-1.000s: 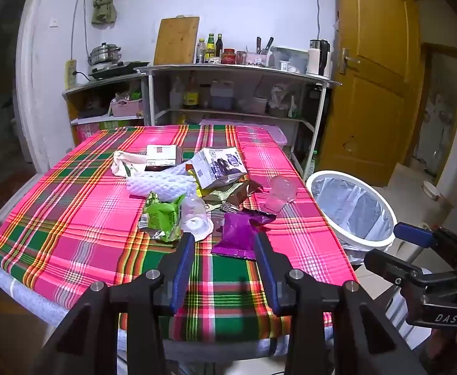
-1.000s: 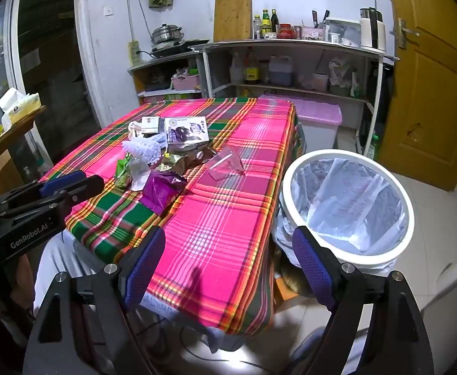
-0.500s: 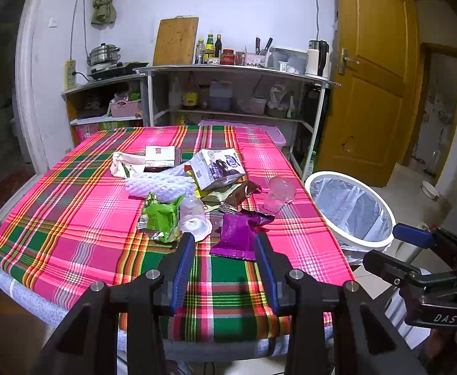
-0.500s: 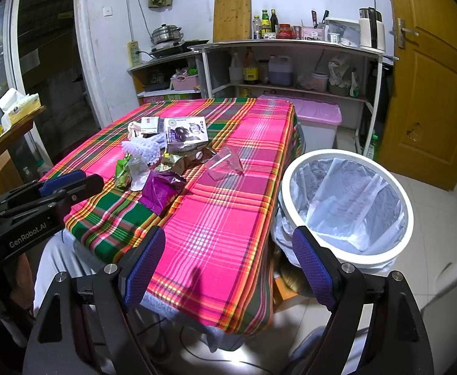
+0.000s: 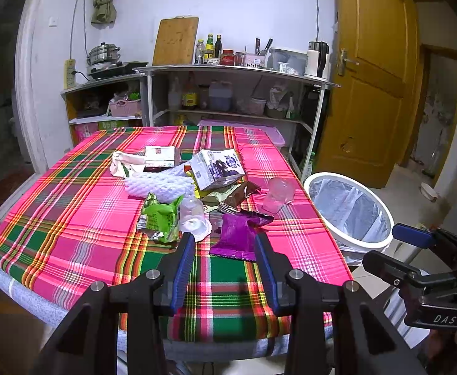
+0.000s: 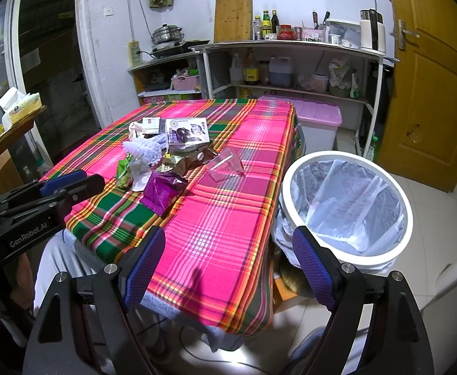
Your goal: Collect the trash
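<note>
Left tongs (image 5: 224, 251): jaws part open, nothing between the blue pads, held above the near edge of the worktop (image 5: 72, 206), which wears a pink, green and yellow plaid cloth.

Just ahead of the left tongs, nearly between the tips: a flat purple foil snack wrapper (image 5: 238, 234). Ahead and left of the tips: a clear plastic cup lying on its side (image 5: 192, 215), touching a crumpled green foil packet (image 5: 161, 217). Further out: a brown foil wrapper (image 5: 239, 192), a white foam net sleeve (image 5: 159, 182), a printed white and purple carton (image 5: 216, 168), a small white box (image 5: 159, 156) and a cream crumpled bag (image 5: 123, 162). Ahead and right: a second clear plastic cup, tipped over (image 5: 277, 193), apart from the main heap.

Right tongs (image 6: 228, 250): jaws spread wide, empty, held over the near right corner of the worktop. Just ahead and right of the right pad: a round white-rimmed bin with a pale plastic liner (image 6: 303, 168), standing on the floor just beside the worktop's edge. The trash heap lies well ahead and left of these tongs; the left tongs show at that view's left edge.

Beyond the worktop: grey shelves with bottles and jars (image 5: 228, 72) against the wall, a wooden door (image 5: 372, 75) to the right.
</note>
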